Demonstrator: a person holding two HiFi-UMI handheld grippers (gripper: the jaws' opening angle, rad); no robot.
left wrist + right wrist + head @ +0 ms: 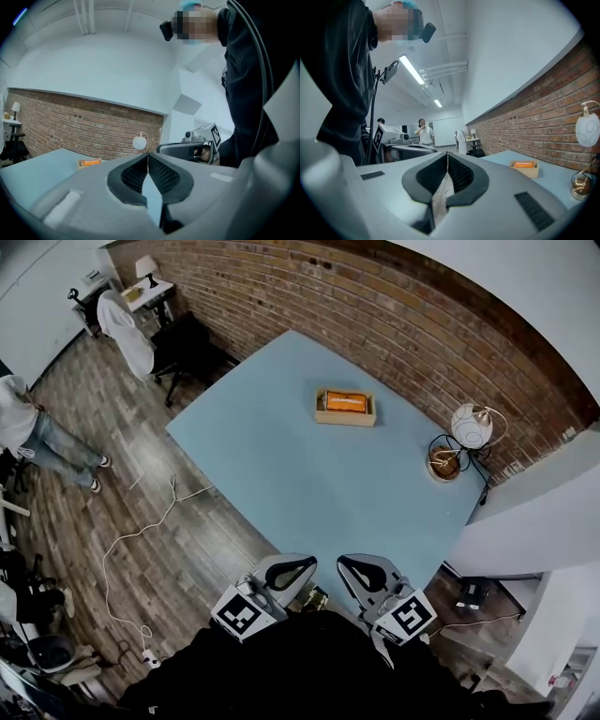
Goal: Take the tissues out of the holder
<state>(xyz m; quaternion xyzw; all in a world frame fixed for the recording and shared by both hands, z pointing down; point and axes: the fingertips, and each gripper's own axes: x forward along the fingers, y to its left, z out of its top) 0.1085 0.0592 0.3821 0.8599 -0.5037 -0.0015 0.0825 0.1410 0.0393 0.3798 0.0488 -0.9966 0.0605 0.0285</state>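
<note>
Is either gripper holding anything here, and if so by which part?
Nothing is held: left gripper and right gripper are both shut and empty.

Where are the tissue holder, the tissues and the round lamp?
tissue holder (pixel 345 420), head view, front wooden wall.
tissues (pixel 343 401), head view, orange pack's top.
round lamp (pixel 471 426), head view, white globe.

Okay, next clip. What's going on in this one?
A person stands at the near corner of a light-blue table with a gripper in each hand. The left gripper and the right gripper are both shut and empty, held level. The orange tissues sit in their wooden holder far across the table, toward the brick wall, untouched. Taking them out has not yet begun.
</note>
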